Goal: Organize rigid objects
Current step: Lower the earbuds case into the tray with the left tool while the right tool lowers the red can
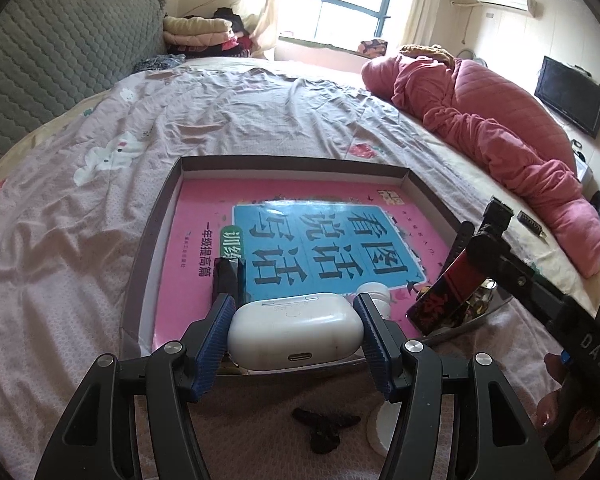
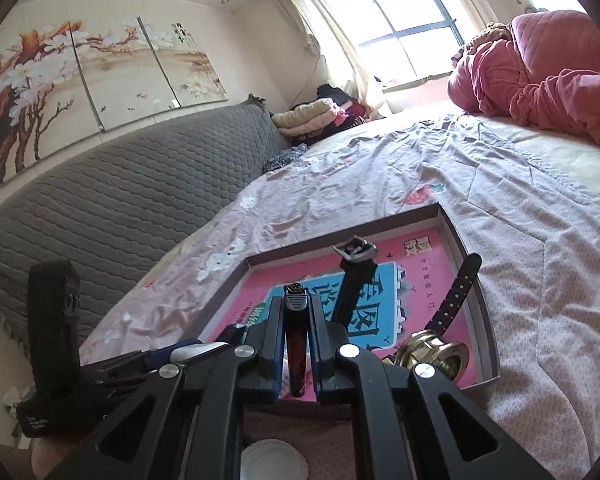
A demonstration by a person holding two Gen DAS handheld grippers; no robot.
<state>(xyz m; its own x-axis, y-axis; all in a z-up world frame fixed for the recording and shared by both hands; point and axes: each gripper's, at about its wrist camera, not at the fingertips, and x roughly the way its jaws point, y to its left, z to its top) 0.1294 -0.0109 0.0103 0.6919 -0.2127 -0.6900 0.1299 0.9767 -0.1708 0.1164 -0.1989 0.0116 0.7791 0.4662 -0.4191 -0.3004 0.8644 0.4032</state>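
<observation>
Earbud case (image 1: 296, 330), white and glossy, sat clamped in your left gripper (image 1: 296, 326) just above the near rim of the shallow box (image 1: 152, 240), which lay on the bed (image 1: 100, 140). Your pads (image 1: 216, 328) pressed on its two rounded ends, the jaws standing wide because the case filled them. Its long axis ran straight across from pad to pad, level with the box's near rim, and its charging port faced back toward you. It looked light, hard and slick, so I judged the ribbed pads on the ends to be the safest hold; a grip on the curved faces would likely have let it squirt out.

Inside the box, a pink workbook (image 1: 204, 216) covered the floor. A small black object (image 1: 228, 276) and a white bottle (image 1: 376, 294) stood on it just beyond the case.

Your right gripper (image 2: 296, 344) was closed hard on a slim dark lighter (image 2: 296, 336), held upright with its nozzle end pointing away from you, over the box's near edge. A black watch (image 2: 454, 300) lay along the box's right wall, its strap reaching over the rim, beside a brass-coloured round fitting (image 2: 432, 350).

Outside the box, on the bed nearest you, lay a white lid (image 2: 272, 460) and a dark hair clip (image 1: 324, 428). A pen-like item (image 1: 532, 224) rested to the right of the box, near the pink quilt (image 1: 500, 120).
</observation>
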